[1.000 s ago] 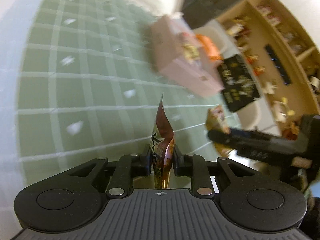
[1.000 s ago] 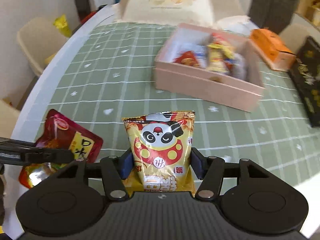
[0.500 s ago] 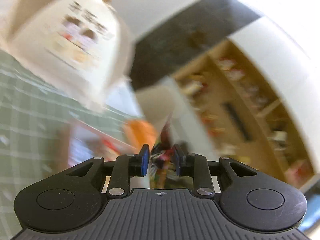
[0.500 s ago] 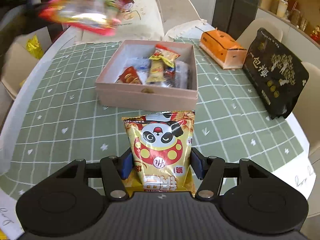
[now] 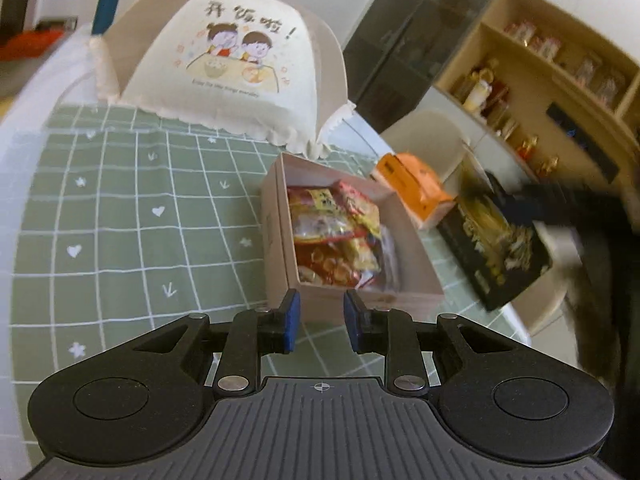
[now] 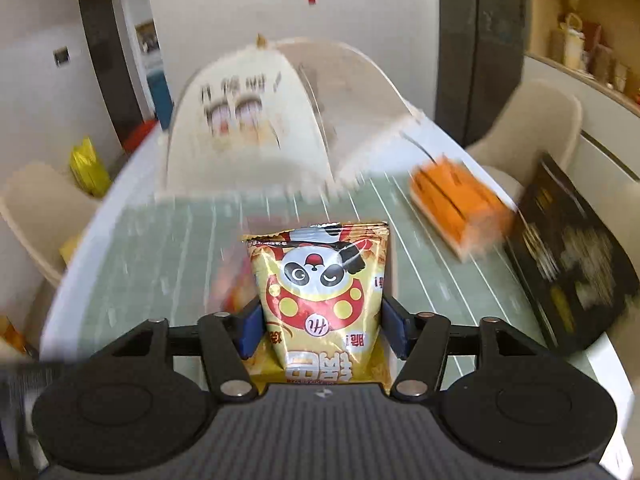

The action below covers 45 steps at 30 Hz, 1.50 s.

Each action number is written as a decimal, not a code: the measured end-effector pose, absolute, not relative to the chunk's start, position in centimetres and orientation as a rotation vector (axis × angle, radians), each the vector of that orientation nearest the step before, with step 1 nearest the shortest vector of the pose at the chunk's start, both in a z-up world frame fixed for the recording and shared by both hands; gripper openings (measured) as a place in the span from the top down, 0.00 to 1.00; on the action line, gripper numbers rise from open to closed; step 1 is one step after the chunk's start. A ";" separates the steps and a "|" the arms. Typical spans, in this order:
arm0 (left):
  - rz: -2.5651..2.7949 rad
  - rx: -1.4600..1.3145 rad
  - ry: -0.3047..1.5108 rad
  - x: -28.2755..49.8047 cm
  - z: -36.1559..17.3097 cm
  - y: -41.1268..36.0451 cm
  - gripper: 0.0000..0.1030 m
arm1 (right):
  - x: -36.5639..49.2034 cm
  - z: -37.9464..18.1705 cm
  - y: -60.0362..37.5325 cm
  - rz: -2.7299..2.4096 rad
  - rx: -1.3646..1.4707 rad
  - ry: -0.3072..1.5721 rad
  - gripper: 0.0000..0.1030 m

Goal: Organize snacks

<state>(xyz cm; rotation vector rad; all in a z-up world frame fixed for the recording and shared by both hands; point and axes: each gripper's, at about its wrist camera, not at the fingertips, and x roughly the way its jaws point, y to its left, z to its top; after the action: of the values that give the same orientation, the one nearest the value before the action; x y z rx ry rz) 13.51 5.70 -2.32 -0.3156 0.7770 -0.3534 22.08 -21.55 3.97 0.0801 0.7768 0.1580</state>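
The pink open box point(image 5: 276, 236) sits mid-table on the green checked cloth and holds several red and yellow snack packets point(image 5: 336, 240). My left gripper point(image 5: 319, 320) hovers just short of the box's near wall; its jaws are closing with nothing between the blue pads. In the right wrist view, my right gripper point(image 6: 322, 320) holds a yellow panda snack packet point(image 6: 320, 288) upright above the table. Both pads touch the packet's sides while the jaws are opening. The box is mostly hidden behind that packet.
A white dome food cover point(image 5: 224, 60) stands at the table's far end. To the right of the pink box are an orange box point(image 5: 412, 184) and a black pouch point(image 5: 496, 248). Cream chairs point(image 6: 532, 128) ring the table, with shelves on the right wall.
The left gripper let go of its red-brown packet and now faces the box with nothing in it. The right gripper rose and moved forward over the table, still carrying the panda packet.
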 end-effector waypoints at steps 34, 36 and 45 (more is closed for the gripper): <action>-0.300 0.090 0.660 8.4 -14.1 -2.6 0.84 | 10.6 -14.6 -19.1 -0.051 0.047 0.743 0.00; -0.283 0.063 0.662 8.5 -14.1 -2.5 0.84 | 10.3 -14.8 -19.1 -0.047 0.044 0.715 0.00; -0.269 0.048 0.655 8.4 -14.2 -2.5 0.84 | 9.9 -14.9 -18.9 -0.055 0.047 0.699 0.00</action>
<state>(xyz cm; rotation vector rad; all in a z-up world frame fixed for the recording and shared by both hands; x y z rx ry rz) 8.44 -2.52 -14.20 0.0479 0.6551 -0.2688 9.92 -18.95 -14.87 0.0472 0.6989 -0.0546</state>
